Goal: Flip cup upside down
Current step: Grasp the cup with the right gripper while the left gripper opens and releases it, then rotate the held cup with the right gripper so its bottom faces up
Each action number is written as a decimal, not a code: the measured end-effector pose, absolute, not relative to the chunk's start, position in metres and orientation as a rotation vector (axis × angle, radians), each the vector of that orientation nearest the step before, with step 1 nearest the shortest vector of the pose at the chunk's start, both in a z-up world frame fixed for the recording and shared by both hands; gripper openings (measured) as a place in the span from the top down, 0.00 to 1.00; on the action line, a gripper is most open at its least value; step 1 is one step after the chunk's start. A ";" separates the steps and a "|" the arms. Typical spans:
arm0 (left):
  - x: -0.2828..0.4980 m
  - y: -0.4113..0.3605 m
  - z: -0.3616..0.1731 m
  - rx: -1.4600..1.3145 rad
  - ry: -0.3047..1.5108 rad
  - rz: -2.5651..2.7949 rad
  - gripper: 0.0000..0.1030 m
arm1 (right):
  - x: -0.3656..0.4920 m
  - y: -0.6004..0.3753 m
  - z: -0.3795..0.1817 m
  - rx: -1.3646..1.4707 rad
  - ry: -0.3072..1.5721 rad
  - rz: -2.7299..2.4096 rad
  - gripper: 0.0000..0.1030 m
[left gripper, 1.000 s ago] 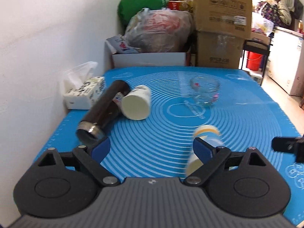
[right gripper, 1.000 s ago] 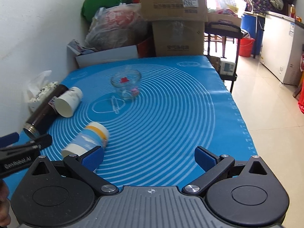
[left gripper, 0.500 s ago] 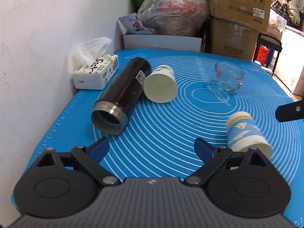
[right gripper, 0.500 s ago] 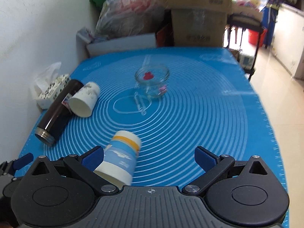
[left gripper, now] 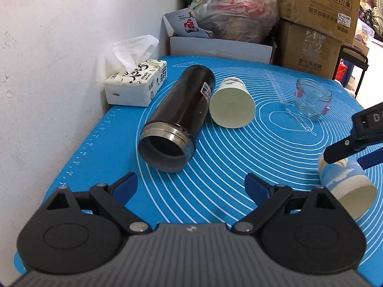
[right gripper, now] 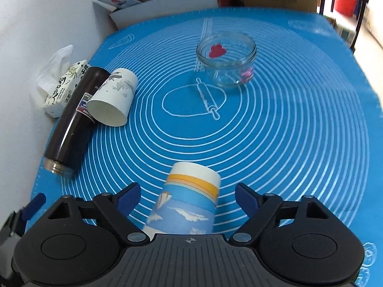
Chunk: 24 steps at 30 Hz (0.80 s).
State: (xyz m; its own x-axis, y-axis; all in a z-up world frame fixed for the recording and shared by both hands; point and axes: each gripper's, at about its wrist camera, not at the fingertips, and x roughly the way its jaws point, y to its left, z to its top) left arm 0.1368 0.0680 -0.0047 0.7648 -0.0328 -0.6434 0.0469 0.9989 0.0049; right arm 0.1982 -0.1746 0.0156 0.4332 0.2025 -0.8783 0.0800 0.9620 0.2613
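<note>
Right gripper (right gripper: 187, 197): jaws spread wide, straddling the blue paper cup (right gripper: 185, 206) without touching it. The cup lies on its side on the blue baking mat (right gripper: 299, 143), base pointing away. Left gripper (left gripper: 191, 186): jaws wide apart, holding nothing, above the mat's near-left part. Beyond lie a black thermos (left gripper: 178, 117), a white paper cup (left gripper: 232, 106) touching it, a glass jar (right gripper: 226, 61) and a tissue pack (left gripper: 136, 83).

White wall (left gripper: 47, 47); stacked cardboard boxes (left gripper: 316, 21) behind.
</note>
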 end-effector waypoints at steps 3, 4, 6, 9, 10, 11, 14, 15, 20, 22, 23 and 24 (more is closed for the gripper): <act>0.139 0.069 -0.006 0.017 0.699 -0.044 0.07 | 0.205 -0.172 0.010 0.290 1.144 0.071 0.23; 0.139 0.068 -0.007 0.017 0.700 -0.044 0.07 | 0.206 -0.172 0.008 0.290 1.150 0.069 0.27; 0.139 0.068 -0.008 0.018 0.701 -0.045 0.07 | 0.208 -0.172 0.006 0.292 1.162 0.071 0.34; 0.138 0.066 -0.009 0.020 0.703 -0.047 0.07 | 0.208 -0.175 0.005 0.300 1.170 0.077 0.43; 0.138 0.066 -0.010 0.021 0.704 -0.047 0.07 | 0.208 -0.175 0.005 0.304 1.171 0.080 0.46; 0.138 0.066 -0.010 0.022 0.703 -0.047 0.07 | 0.208 -0.176 0.005 0.304 1.172 0.080 0.46; 0.137 0.066 -0.010 0.019 0.702 -0.044 0.07 | 0.209 -0.173 0.005 0.288 1.173 0.084 0.46; 0.137 0.066 -0.009 0.016 0.701 -0.043 0.07 | 0.210 -0.172 0.005 0.278 1.175 0.087 0.45; 0.137 0.068 -0.007 0.006 0.695 -0.038 0.07 | 0.219 -0.173 -0.004 0.316 1.214 0.115 0.42; 0.136 0.069 -0.006 0.006 0.690 -0.036 0.07 | 0.219 -0.173 -0.005 0.330 1.211 0.120 0.44; 0.136 0.069 -0.005 0.006 0.688 -0.035 0.07 | 0.218 -0.171 -0.005 0.315 1.203 0.119 0.44; 0.136 0.070 -0.005 0.005 0.688 -0.034 0.07 | 0.216 -0.168 -0.004 0.294 1.191 0.125 0.44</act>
State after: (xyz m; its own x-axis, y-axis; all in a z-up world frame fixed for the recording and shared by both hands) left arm 0.1364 0.0697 -0.0051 0.7720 -0.0299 -0.6350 0.0331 0.9994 -0.0068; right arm 0.2162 -0.1685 -0.0036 0.3691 0.2498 -0.8952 0.0581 0.9551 0.2905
